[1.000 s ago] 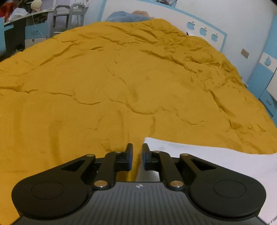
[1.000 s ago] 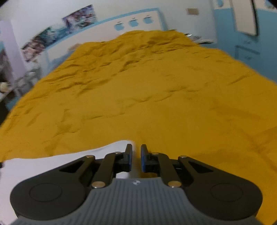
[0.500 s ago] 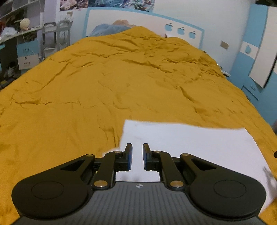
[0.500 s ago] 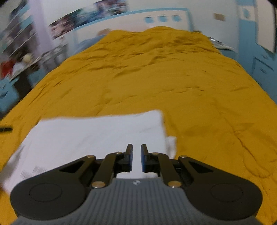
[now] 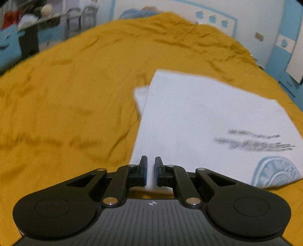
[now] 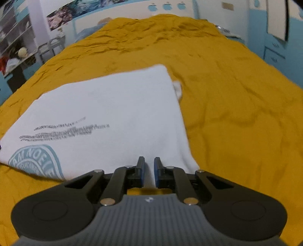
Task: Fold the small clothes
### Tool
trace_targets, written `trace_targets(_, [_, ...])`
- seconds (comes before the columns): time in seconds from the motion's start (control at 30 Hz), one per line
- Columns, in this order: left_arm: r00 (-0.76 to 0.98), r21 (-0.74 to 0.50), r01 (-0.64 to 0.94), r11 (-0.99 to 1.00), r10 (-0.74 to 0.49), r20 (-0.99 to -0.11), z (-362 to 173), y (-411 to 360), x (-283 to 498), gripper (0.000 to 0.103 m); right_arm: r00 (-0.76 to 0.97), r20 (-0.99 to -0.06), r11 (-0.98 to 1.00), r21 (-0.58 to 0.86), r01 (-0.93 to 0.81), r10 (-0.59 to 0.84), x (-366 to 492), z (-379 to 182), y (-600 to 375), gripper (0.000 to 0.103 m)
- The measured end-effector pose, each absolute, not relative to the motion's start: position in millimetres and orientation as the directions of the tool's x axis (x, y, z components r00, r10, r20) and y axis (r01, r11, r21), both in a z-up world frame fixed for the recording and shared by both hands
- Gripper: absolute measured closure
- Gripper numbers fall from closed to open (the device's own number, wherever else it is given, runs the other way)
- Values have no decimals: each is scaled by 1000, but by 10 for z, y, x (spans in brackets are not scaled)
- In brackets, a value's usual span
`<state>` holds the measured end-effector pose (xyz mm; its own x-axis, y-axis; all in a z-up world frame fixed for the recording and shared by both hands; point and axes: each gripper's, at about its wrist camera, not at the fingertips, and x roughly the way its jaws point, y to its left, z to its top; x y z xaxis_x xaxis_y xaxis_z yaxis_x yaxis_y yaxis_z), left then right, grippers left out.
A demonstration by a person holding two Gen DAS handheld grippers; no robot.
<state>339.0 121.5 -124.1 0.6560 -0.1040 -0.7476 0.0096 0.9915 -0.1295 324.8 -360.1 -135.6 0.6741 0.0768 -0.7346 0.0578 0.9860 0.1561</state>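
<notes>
A white T-shirt with grey lettering and a pale blue round print lies flat on the mustard bedspread. My left gripper sits at the shirt's near left corner, its jaws closing with white cloth running between the pads. In the right wrist view the same T-shirt spreads to the left, its round print low on that side. My right gripper is at the near right corner, jaws closing on the cloth. A small flap of fabric sticks out at the far corner.
The bedspread covers the whole bed, wrinkled toward the white headboard. Shelves and a metal rack stand past the bed's left side. Blue cabinets line the right wall.
Both grippers have swept across the bed with the shirt. A second ago only a corner of it showed; now most of the shirt and its print lie in view ahead.
</notes>
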Motion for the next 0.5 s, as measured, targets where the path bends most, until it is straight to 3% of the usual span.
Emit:
trace_targets(0.23, [642,-83,-9,996,-58,-765,-1514,1180,3415,94,692,-711,947,294,131,125,3108,-1703,-3788,103])
trace_targets(0.5, [677,-63,2,998,-48,-734,-1322,1166,3294,91,691,-714,951,279,130,115,3139,-1658,-3766,103])
